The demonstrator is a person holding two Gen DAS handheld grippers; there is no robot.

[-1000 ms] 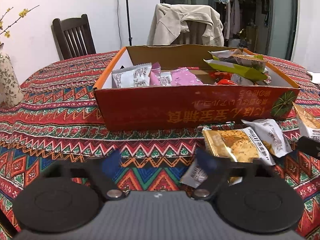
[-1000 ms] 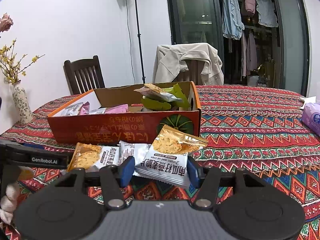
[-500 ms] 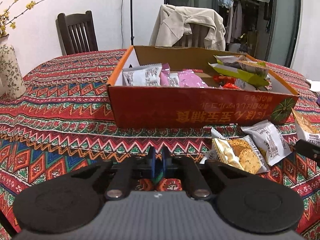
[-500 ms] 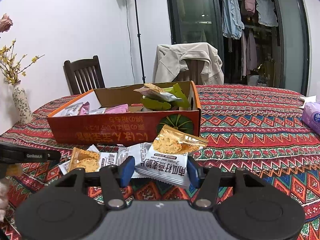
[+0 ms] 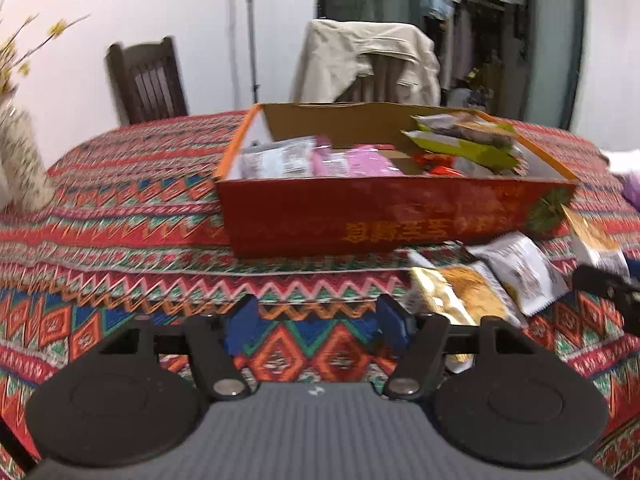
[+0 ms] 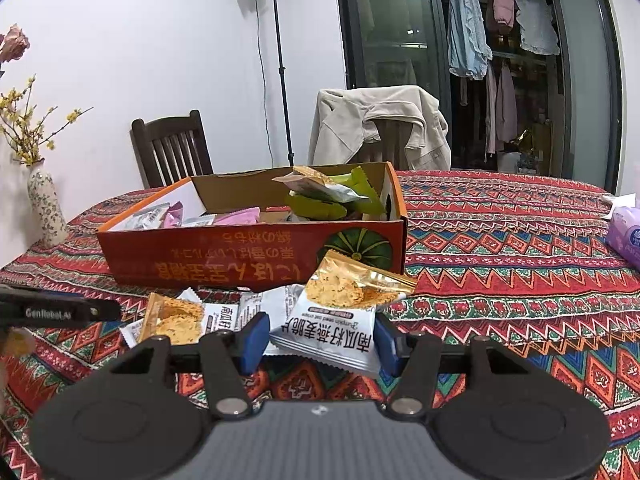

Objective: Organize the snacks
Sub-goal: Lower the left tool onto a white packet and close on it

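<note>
An orange cardboard box (image 5: 384, 220) (image 6: 240, 256) on the patterned tablecloth holds several snack packets. In front of it lie loose white-and-gold cracker packets (image 5: 460, 292) (image 6: 176, 320). My left gripper (image 5: 316, 320) is open and empty over bare cloth, left of those packets. My right gripper (image 6: 320, 340) is open, with one white-and-gold packet (image 6: 340, 316) lying between its blue fingers (image 6: 252, 336); the fingers stand a little apart from it. The left gripper's black body shows at the left edge of the right wrist view (image 6: 60, 312).
A flowered vase (image 6: 46, 212) (image 5: 20, 168) stands at the table's left edge. A purple tissue pack (image 6: 626, 236) lies at the right. A dark wooden chair (image 6: 172, 148) and a chair draped with a beige jacket (image 6: 380, 128) stand behind the table.
My left gripper shut half a second ago and has opened again, empty. It shifted left, away from the loose packets. The right gripper and its packet have not moved.
</note>
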